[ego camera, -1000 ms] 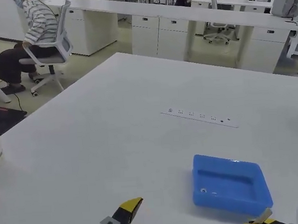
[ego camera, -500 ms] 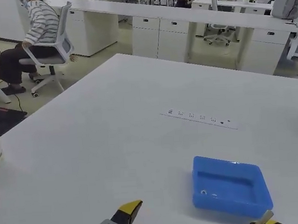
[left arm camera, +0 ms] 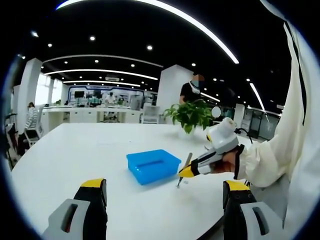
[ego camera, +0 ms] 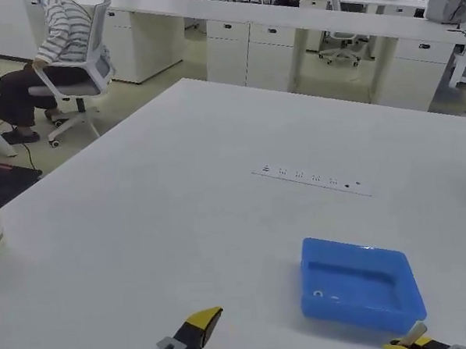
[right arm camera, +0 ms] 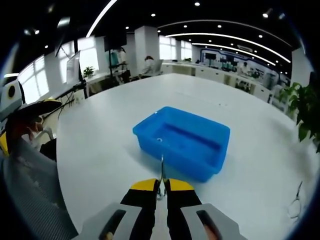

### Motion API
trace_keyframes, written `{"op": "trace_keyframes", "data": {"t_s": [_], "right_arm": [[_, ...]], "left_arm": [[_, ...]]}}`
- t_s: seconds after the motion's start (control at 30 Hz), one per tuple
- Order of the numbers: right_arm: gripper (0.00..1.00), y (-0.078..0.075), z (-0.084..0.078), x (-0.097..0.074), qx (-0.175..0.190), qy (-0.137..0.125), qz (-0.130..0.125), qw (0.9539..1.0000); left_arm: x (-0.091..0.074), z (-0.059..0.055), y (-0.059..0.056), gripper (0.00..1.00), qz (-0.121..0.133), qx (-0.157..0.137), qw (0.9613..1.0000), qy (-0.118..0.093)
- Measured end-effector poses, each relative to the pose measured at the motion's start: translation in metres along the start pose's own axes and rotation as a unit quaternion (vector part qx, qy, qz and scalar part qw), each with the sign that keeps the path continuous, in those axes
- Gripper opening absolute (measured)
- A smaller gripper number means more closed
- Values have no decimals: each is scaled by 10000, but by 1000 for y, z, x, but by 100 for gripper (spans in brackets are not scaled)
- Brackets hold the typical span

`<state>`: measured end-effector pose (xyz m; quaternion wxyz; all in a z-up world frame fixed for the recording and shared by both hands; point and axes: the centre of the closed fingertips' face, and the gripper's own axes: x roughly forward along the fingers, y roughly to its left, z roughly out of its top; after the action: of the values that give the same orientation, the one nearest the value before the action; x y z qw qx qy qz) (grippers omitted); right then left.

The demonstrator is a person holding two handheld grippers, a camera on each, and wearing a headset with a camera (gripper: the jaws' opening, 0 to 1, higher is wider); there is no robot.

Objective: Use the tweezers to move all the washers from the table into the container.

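At the near right edge of the table (ego camera: 180,208), the right gripper (right arm camera: 161,186) has its jaws pressed together on the tweezers (right arm camera: 161,171). Their thin shaft points toward the near wall of the blue container (right arm camera: 170,156). The left gripper (left arm camera: 164,184) hangs off to the left with its jaws spread wide and nothing between them. At least one washer (ego camera: 317,296) glints on the container floor by its near left corner. A pale speck on the table just beside the tweezer tips in the left gripper view may be another, though it is too small to be sure. The main risk, as I judge it, lies in the hold on the tweezers: they are caught in a narrow pinch at one end, so they could pivot or slip when the tips press on the tabletop. A thin flat washer on a smooth surface is likely to skate away or flick off if the tips close unevenly. With the container just beyond the tips, a low carry could also clip its wall, shoving it or knocking the washer loose short of the rim.
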<state>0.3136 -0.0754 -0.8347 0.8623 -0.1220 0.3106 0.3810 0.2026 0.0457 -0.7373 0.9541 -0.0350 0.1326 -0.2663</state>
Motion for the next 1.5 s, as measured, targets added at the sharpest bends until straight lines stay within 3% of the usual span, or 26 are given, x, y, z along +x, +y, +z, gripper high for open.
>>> {"op": "trace_keyframes", "data": {"t_s": [0.33,0.47,0.63,1.07,1.2,1.5], "right_arm": [[2,1,1,2,-120,-24,-46,9999],[1,-1,2,2,34,19,-44,10000],[2,-1,2,0,-46,119,-60,9999],[2,0,28,-18,-30,-223,-10,9997],[2,-3,35,-24,-94,-280,-51,9996],[2,-13,61,-34,-95,-544,-105,9984]], "left_arm": [[1,-1,-1,99,4,71,10000,10],[0,0,-2,99,-43,55,10000,1],[0,0,-4,99,-78,43,10000,-2],[0,-3,-2,94,-14,142,9999,98],[0,-6,2,92,112,266,9994,170],[1,-6,1,93,78,292,9994,171]]}}
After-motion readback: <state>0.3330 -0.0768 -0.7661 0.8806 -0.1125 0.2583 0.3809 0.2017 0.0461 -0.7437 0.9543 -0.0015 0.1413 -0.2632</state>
